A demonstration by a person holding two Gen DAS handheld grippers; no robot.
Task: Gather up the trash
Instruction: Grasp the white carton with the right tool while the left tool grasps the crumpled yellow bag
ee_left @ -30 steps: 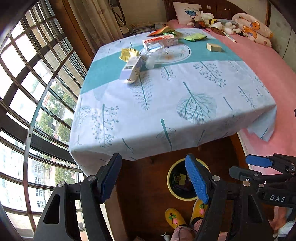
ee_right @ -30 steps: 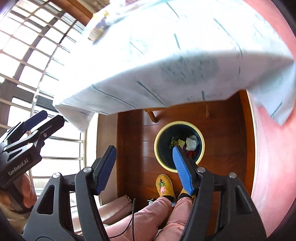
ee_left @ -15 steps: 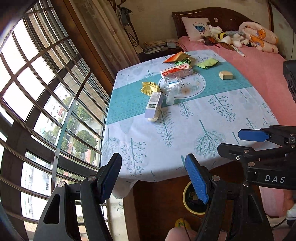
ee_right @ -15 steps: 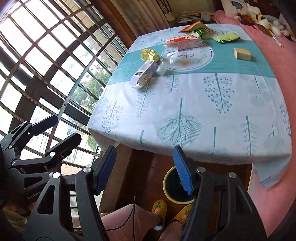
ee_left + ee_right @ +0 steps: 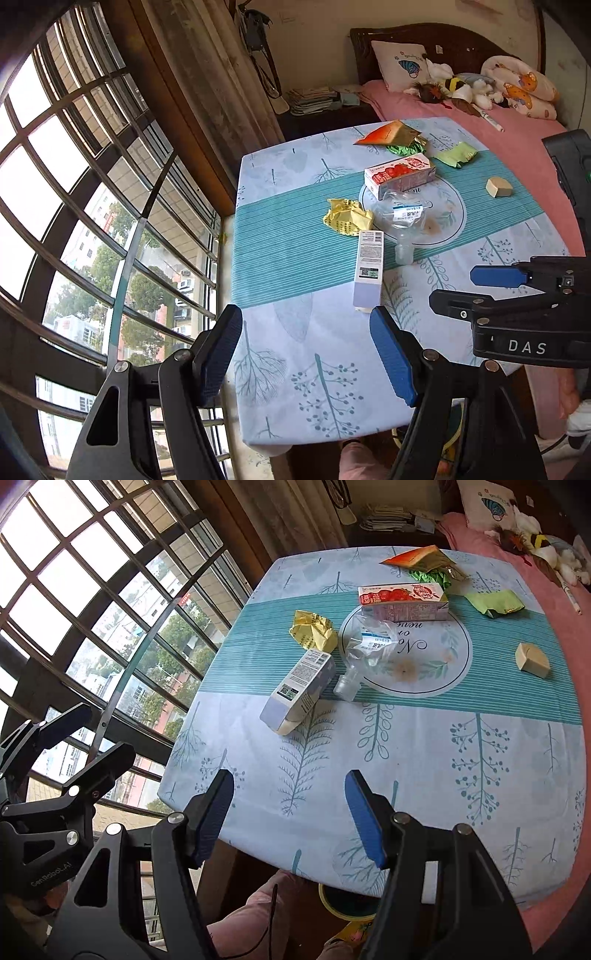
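While both tongs hang over the near edge of the desk [image 5: 424, 760], neither holds anything: left tongs [image 5: 306, 354] are spread w/ nothing between the blue pads, and right tongs [image 5: 290, 812] are spread too, also empty. Trash sits toward the far half of the desk, on and around the teal stripe of the tablecloth. Nearest the tongs lies a white & lilac carton [image 5: 299, 690] on its side, one end on the stripe, the other on the pale leaf print. Just beside it is a crushed clear plastic bottle [image 5: 364, 650] w/ a small label, neck pointing toward the near edge, body over the round printed emblem. A crumpled yellow wrapper [image 5: 314, 629] touches the carton's far end. Behind the bottle is a red & white drink box [image 5: 404, 602] lying flat. Further back: an orange foil pouch [image 5: 417, 557] overlapping a green crinkled wrapper [image 5: 432, 576]; a light green packet [image 5: 495, 603] to the right; a small tan block [image 5: 532, 661] well apart on the stripe's right end. Under the desk's near edge a yellow-rimmed bin [image 5: 343, 904] shows partly, beside the person's pink-trousered leg [image 5: 251, 919]. A pink bed [image 5: 517, 125] w/ plush toys sits beyond the desk; a barred window [image 5: 74, 184] fills the left side.
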